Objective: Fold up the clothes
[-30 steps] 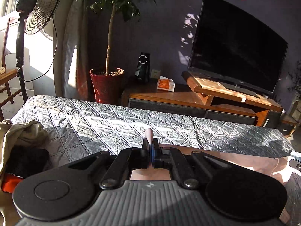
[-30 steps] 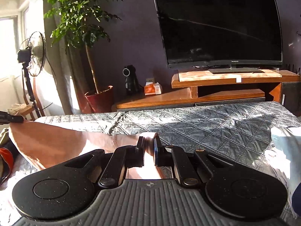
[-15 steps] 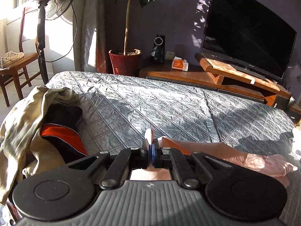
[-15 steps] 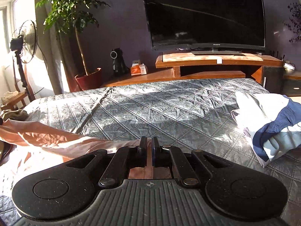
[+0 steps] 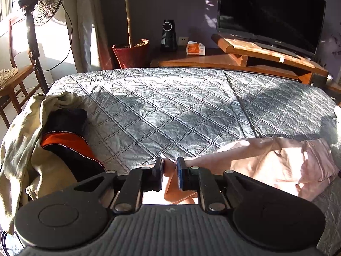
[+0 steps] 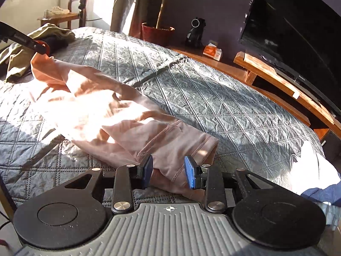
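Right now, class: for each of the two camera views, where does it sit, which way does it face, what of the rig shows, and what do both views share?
Left wrist: on the left gripper, facing along its opening jaws, pink garment between them, across the bed toward the TV.
Right wrist: on the right gripper, jaws opening around the garment's cuff, looking across the bed; the left gripper's finger shows.
Shared: garment, bed, TV, red plant pot.
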A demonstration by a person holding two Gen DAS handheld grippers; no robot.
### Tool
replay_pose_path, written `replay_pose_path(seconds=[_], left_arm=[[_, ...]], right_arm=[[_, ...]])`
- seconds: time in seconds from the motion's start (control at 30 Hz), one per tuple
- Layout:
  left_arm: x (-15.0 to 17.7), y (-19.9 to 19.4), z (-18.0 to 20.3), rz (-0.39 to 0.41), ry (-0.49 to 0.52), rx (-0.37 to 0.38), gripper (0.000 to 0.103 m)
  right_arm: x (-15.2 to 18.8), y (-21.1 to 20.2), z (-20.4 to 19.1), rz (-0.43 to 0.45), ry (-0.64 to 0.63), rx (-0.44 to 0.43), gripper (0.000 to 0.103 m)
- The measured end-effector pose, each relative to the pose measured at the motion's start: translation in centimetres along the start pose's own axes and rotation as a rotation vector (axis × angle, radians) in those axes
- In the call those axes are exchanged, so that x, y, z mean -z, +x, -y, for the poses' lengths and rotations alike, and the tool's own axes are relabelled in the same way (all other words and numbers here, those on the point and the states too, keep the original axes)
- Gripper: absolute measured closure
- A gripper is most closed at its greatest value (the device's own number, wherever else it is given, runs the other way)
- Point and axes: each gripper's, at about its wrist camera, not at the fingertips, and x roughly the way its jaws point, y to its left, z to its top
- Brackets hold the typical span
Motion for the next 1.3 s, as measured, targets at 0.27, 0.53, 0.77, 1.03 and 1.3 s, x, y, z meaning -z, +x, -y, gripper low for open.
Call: replay_pose_path(seconds=[0.27, 0.53, 0.77, 1.03, 1.3], left_arm=[[0.4, 0.3, 1.3, 0.001, 0.044, 0.016, 0.096], [0.7, 0.3, 1.6, 0.000, 0.054, 0.021, 0.096], [0.6, 0.0, 1.5, 0.021, 0.049, 0.024, 0.098], [0.6, -1.6, 1.4, 0.040, 0.063, 0.033, 0.099], [1.3, -1.8, 2.1, 0.020, 0.085, 0.040, 0.100]], right_arm=[[1.5, 2.6, 3.6, -0.076, 0.287, -0.102, 0.063], [2.2, 3.3, 4.9, -0.043, 0.421, -0.159, 0.073], [1.8, 1.7, 5.1, 0.018, 0.407, -0.120, 0.077], [1.9, -0.2, 5.7, 0.023, 0.348, -0.072, 0.077], [1.2, -1.8, 7.4, 0.052, 0.388, -0.150, 0.077]])
